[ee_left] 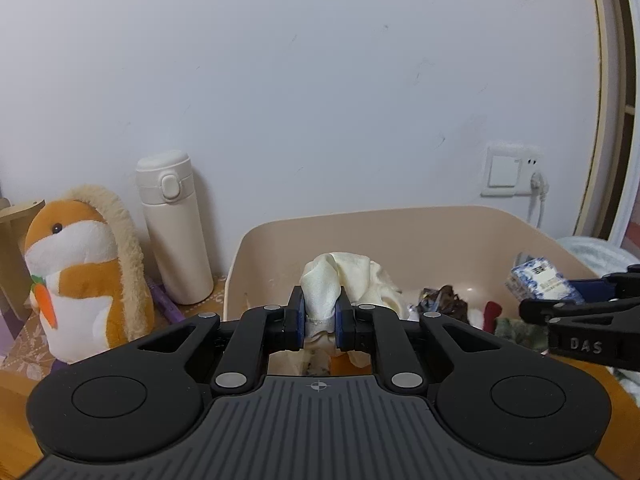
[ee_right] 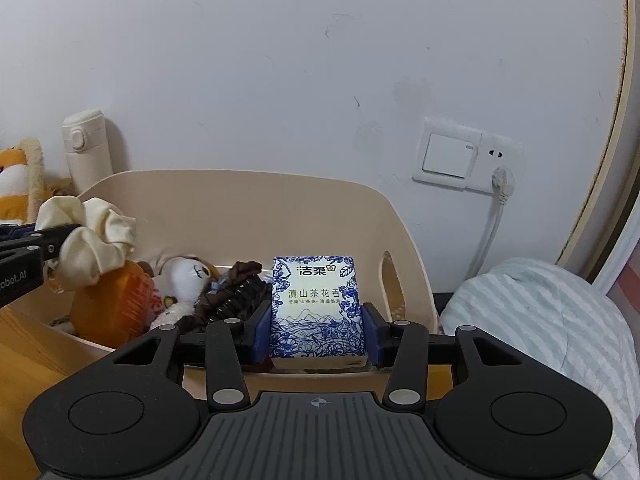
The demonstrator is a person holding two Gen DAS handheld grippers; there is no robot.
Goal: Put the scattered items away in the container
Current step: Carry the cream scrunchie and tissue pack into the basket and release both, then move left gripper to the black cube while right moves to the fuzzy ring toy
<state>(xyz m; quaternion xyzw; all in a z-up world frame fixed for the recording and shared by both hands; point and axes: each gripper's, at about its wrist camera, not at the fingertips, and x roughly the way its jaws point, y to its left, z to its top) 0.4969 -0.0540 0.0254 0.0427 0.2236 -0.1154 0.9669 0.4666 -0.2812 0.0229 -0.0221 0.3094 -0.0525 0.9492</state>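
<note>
Left gripper (ee_left: 319, 316) jaws pinch cream scrunchie (ee_left: 344, 276), soft, light; right gripper (ee_right: 316, 330) jaws clamp tissue pack (ee_right: 316, 308) by its sides, squashy. Both hang over beige container (ee_right: 240, 188).

The cream scrunchie (ee_left: 340, 280) hides the basket (ee_left: 460, 232) floor beyond the left gripper (ee_left: 319, 314); small items there blur.

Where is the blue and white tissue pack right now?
In the right wrist view, the tissue pack sits upright between the right gripper's fingers, over the right side of the beige container, beside a dark scrunchie.
</note>
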